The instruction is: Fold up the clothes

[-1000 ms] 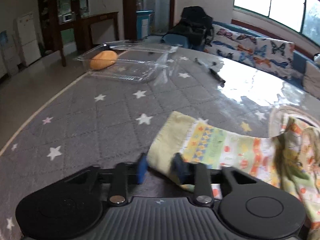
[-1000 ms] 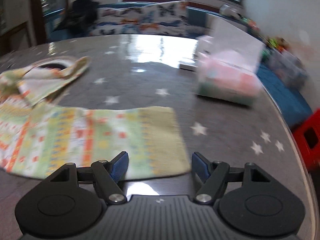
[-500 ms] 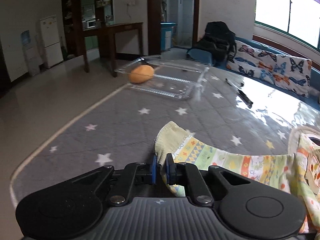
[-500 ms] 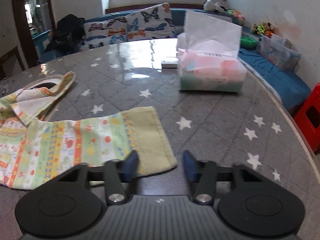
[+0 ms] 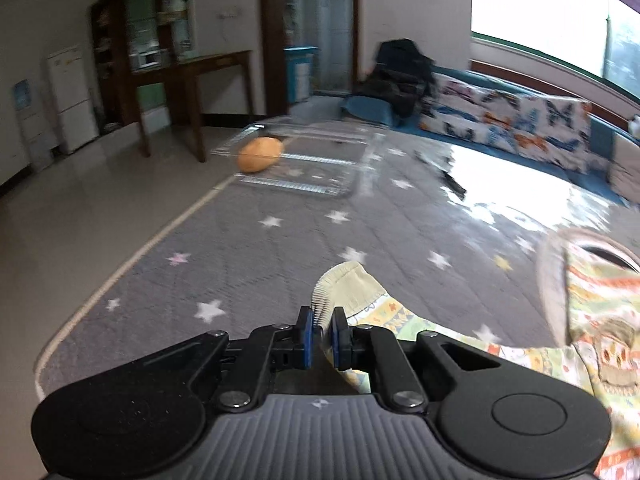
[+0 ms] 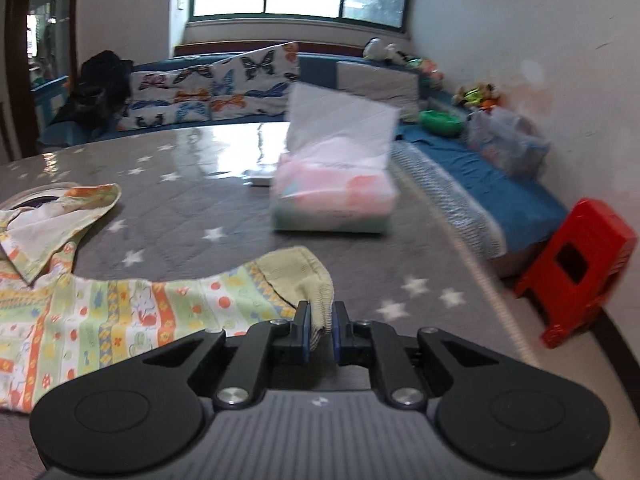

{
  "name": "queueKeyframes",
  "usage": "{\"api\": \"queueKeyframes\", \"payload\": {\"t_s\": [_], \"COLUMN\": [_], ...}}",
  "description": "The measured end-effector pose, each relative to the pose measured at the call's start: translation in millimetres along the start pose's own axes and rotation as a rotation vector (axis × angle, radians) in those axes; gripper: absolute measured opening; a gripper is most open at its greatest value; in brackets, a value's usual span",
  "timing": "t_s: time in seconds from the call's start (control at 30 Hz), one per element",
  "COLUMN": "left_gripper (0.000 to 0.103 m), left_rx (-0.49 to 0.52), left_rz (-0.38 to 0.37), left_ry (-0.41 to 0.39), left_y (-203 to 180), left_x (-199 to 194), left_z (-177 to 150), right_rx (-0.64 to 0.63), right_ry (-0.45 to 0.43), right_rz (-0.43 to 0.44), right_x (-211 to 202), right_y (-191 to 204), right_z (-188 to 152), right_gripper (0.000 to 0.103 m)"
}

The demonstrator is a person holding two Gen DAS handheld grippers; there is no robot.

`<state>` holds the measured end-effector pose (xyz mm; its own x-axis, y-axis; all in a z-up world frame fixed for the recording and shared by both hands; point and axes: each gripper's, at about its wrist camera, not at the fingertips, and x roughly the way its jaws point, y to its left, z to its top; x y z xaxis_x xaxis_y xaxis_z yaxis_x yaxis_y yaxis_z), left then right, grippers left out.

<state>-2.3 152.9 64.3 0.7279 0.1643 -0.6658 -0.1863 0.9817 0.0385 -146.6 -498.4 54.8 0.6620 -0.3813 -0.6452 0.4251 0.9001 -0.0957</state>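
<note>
**Both grippers clamped on garment cuffs**

Left gripper [image 5: 321, 334]: blue pads pinched on the ribbed yellow-green cuff [image 5: 344, 288] of the patterned pastel child's garment [image 5: 592, 320]. Right gripper [image 6: 320, 330]: same, clenched on the other ribbed cuff [image 6: 310, 280]. Both cuffs raised; the rest of the garment lies on the grey star-print table cover [image 5: 240, 256]. Beyond: clear plastic tray [image 5: 316, 168] holding an orange round fruit [image 5: 260, 154]; pink tissue pack [image 6: 334, 196] ahead of the right gripper.

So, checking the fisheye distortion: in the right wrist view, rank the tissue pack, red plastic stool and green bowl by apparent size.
1. Pink-and-green tissue pack
2. Red plastic stool, slightly smaller; it is cut off by the edge
3. Green bowl, smallest, though farthest away
</note>
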Motion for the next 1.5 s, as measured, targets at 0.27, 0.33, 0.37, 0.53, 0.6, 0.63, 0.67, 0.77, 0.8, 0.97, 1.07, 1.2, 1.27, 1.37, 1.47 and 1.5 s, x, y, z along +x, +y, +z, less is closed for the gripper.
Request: {"api": "queueKeyframes", "payload": {"t_s": [0.27, 0.33, 0.37, 0.53, 0.6, 0.63, 0.67, 0.77, 0.8, 0.97, 1.07, 1.2, 1.27, 1.37, 1.47, 1.5], "left_gripper": [0.014, 0.022, 0.023, 0.034, 0.034, 0.034, 0.034, 0.034, 0.034, 0.038, 0.038, 0.038, 0.038, 0.038, 0.038, 0.038], "left_rx": [0.112, 0.094, 0.085, 0.084, 0.100, 0.117, 0.136, 0.196, 0.213, 0.302, 0.362, 0.445, 0.467, 0.489, 0.498, 0.499], "left_rz": [-0.027, -0.026, -0.025, -0.039, -0.079, -0.103, -0.131, -0.235, -0.264, -0.427, -0.509, -0.570, -0.593, -0.625, -0.680, -0.690], "left_ry": [0.083, 0.085, 0.085, 0.052, 0.039, 0.035, 0.034, 0.043, 0.041, 0.092, 0.114, 0.130, 0.134, 0.140, 0.139, 0.131], "left_y": [-24.0, -22.6, -22.0, -24.3, -31.2, -37.5, -45.4, -71.1, -78.4, -119.8, -145.9, -176.4, -188.2, -204.6, -215.1, -218.1], "left_x": [-0.7, -1.5, -2.0, -22.8, -34.7, -41.3, -47.2, -65.5, -71.7, -93.7, -104.8, -113.4, -113.4, -113.9, -116.4, -118.2], "left_z": [-14.1, -15.6, -16.3, -15.7, -17.9, -21.4, -25.5, -42.0, -46.4, -76.3, -97.0, -120.9, -126.8, -133.7, -133.3, -131.3], "right_rx": [-0.030, -0.020, -0.025, -0.105, -0.146, -0.175, -0.204, -0.307, -0.348, -0.475, -0.542, -0.632, -0.677, -0.694, -0.641, -0.624], "right_ry": [0.111, 0.115, 0.107, 0.050, 0.051, 0.050, 0.051, 0.069, 0.075, 0.073, 0.070, 0.067, 0.065, 0.044, -0.003, -0.018], "right_rz": [-0.059, -0.061, -0.058, 0.013, 0.087, 0.120, 0.153, 0.262, 0.302, 0.398, 0.449, 0.518, 0.552, 0.600, 0.645, 0.660], "right_x": [10.4, 10.3, 6.1, -20.7, -29.9, -33.4, -36.6, -47.2, -52.2, -66.8, -74.3, -84.2, -89.2, -96.0, -101.7, -103.7], "right_y": [-17.8, -19.5, -18.4, -2.8, 13.6, 23.1, 32.3, 63.7, 76.4, 114.1, 134.6, 161.9, 175.6, 187.8, 188.5, 188.8], "right_z": [-20.8, -24.7, -24.0, -11.2, -8.2, -7.6, -7.6, -13.4, -16.7, -35.6, -46.8, -61.7, -69.2, -70.4, -58.1, -54.0], "right_gripper": [0.014, 0.023, 0.026, 0.035, 0.040, 0.040, 0.040, 0.045, 0.048, 0.051, 0.051, 0.051, 0.051, 0.051, 0.051, 0.051]}}
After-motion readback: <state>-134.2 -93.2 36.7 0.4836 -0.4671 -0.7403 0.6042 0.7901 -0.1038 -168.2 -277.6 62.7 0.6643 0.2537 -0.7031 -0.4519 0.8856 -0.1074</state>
